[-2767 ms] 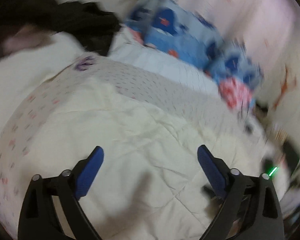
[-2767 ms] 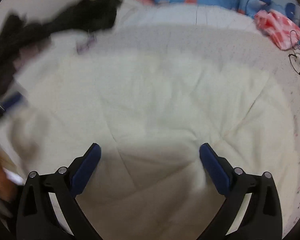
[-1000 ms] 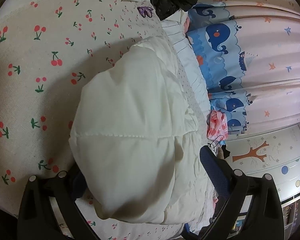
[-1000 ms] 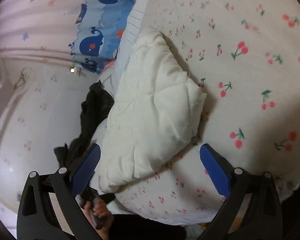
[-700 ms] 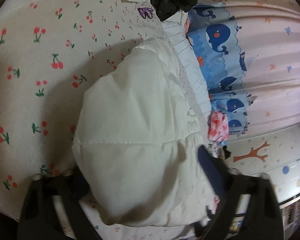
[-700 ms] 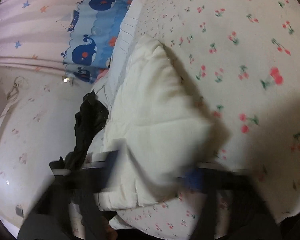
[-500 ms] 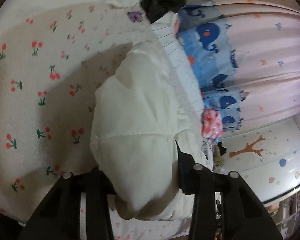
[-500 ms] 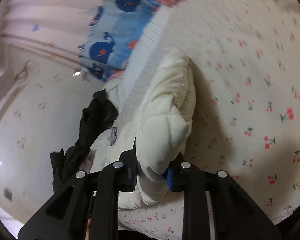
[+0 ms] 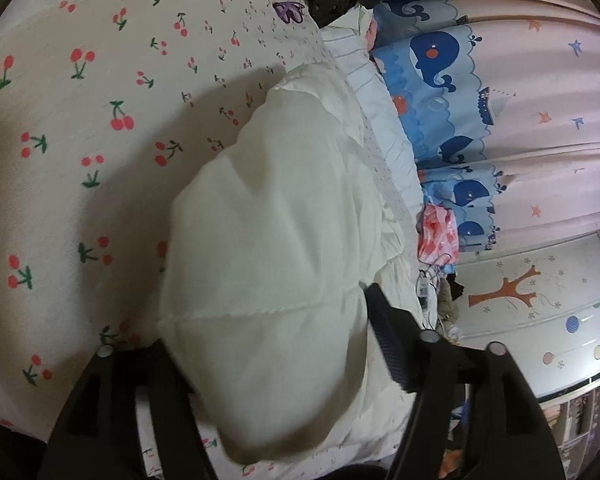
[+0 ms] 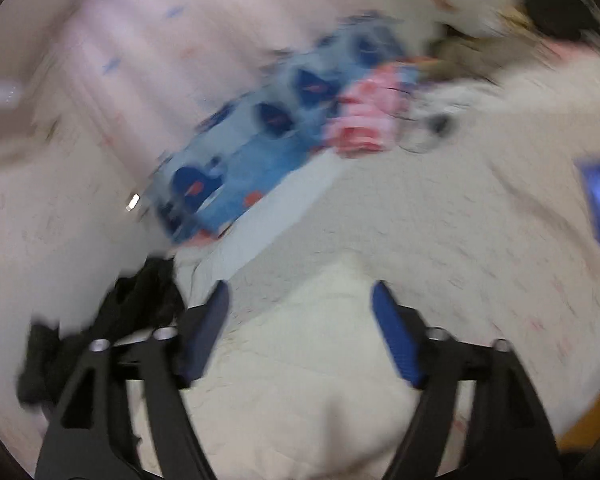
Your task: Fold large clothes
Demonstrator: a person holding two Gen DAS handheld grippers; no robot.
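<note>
Bulging up between the spread fingers of the left gripper is the cream quilted jacket, a puffy fold filling the gap, though whether the pads actually pinch it I cannot tell. It lies on the cherry-print bedsheet, beside the whale curtain. Over on the right gripper (blurry view), the jaws stand wide, hovering above the jacket with nothing held. Black clothing sits left.

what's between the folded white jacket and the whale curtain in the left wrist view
In the left wrist view, a strip of pale striped bedding runs between the white puffy jacket and the whale curtain. Lower down, a pink-and-red patterned bundle sits there too.
</note>
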